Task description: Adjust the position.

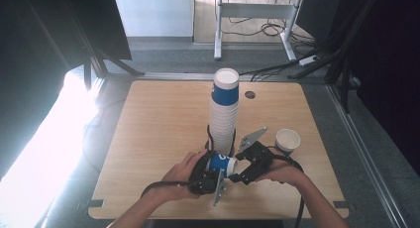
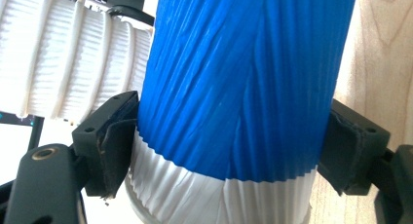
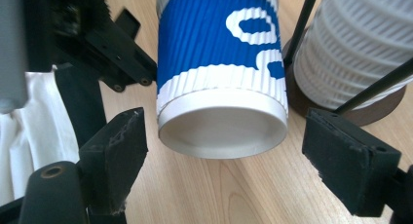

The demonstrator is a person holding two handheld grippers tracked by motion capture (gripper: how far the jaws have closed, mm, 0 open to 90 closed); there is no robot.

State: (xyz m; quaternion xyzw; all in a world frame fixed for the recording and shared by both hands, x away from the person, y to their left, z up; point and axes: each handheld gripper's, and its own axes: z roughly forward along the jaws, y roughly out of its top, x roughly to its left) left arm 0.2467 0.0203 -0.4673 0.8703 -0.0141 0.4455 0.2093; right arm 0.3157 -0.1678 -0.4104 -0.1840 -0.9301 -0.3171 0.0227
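One blue ribbed paper cup [image 1: 221, 164] is clamped sideways in the left gripper [image 1: 212, 169], lower centre of frame — light, crushable, best gripped mid-sleeve. Right gripper [image 3: 224, 158] is spread wide around its rim.

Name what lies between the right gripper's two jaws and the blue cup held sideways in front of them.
Nothing but bare wooden table: the right gripper view shows the blue cup bottom-first between the right gripper's open jaws, with gaps either side.
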